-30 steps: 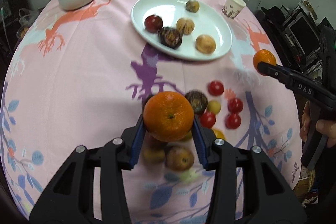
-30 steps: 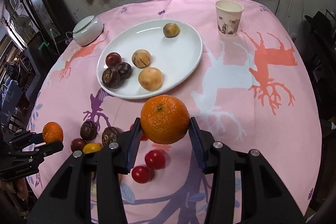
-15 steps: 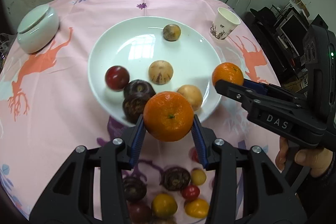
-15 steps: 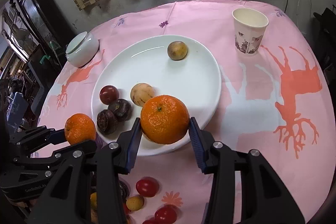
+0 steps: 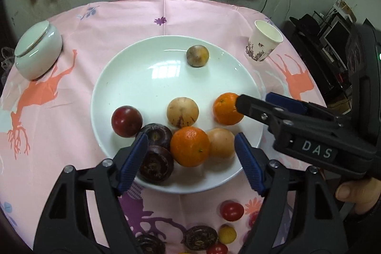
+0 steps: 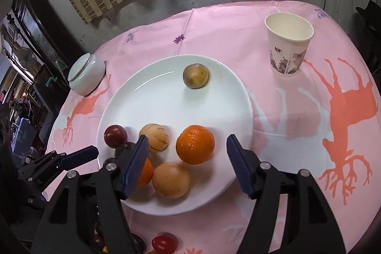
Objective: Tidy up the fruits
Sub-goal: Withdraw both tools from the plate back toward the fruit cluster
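A white plate (image 5: 133, 77) (image 6: 214, 97) holds several fruits. Two oranges lie on it: one (image 5: 189, 146) (image 6: 145, 171) between my left gripper's open jaws, the other (image 5: 226, 108) (image 6: 195, 144) between my right gripper's open jaws. My left gripper (image 5: 190, 158) is open and empty over the plate's near rim. My right gripper (image 6: 188, 158) is open and empty over the plate's right side; it also shows in the left wrist view (image 5: 269, 101). Tan, dark brown and red fruits lie around the oranges.
A paper cup (image 6: 288, 44) (image 5: 263, 44) stands right of the plate. A white lidded bowl (image 5: 35, 51) (image 6: 85, 73) sits at the left. Small tomatoes (image 5: 231, 211) and dark fruits (image 5: 201, 237) lie on the pink cloth near me.
Both grippers moved forward over the plate and opened. Each let go of its orange, and both oranges now rest on the plate.
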`<state>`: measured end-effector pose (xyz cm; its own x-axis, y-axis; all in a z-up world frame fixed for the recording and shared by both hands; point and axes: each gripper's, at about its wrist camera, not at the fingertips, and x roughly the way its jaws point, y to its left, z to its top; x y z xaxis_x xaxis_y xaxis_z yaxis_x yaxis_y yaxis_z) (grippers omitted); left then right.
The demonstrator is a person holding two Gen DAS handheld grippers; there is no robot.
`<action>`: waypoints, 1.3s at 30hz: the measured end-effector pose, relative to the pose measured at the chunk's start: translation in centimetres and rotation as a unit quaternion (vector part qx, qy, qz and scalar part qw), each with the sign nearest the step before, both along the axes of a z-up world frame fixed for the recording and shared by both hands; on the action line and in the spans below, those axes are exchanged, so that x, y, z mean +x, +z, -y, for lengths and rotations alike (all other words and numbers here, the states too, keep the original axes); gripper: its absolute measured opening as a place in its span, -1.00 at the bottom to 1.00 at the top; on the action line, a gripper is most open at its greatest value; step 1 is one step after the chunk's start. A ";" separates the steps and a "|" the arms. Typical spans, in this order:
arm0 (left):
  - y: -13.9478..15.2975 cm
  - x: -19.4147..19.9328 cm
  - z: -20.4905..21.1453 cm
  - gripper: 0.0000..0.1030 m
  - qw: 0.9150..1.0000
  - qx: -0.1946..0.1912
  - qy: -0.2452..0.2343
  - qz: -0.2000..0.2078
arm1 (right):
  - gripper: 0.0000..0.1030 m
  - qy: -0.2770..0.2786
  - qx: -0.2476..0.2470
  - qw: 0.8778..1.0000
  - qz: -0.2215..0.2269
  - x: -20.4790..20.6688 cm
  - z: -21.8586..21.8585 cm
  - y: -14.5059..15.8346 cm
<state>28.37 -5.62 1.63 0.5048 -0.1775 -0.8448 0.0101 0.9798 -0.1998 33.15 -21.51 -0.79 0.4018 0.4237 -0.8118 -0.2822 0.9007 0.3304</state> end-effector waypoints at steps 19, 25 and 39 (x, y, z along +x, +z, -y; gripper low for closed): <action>-1.0 -14.4 -6.1 0.60 0.994 0.002 0.090 -0.068 | 0.33 -0.020 -0.030 0.996 -0.078 -13.7 6.3 -1.6; -1.8 -17.7 -5.6 0.60 0.993 0.010 0.086 -0.085 | 0.35 -0.020 -0.022 0.995 -0.093 -17.0 6.7 -1.3; -3.6 -21.5 0.6 0.60 0.994 0.010 0.001 -0.109 | 0.35 -0.025 -0.034 0.993 -0.106 -21.5 7.6 -1.1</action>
<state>6.82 -6.23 -1.97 0.3093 -0.1590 -0.9376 -0.0326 0.9836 -0.1775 11.69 -29.11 -1.92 0.2375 0.3482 -0.9068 -0.1670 0.9343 0.3150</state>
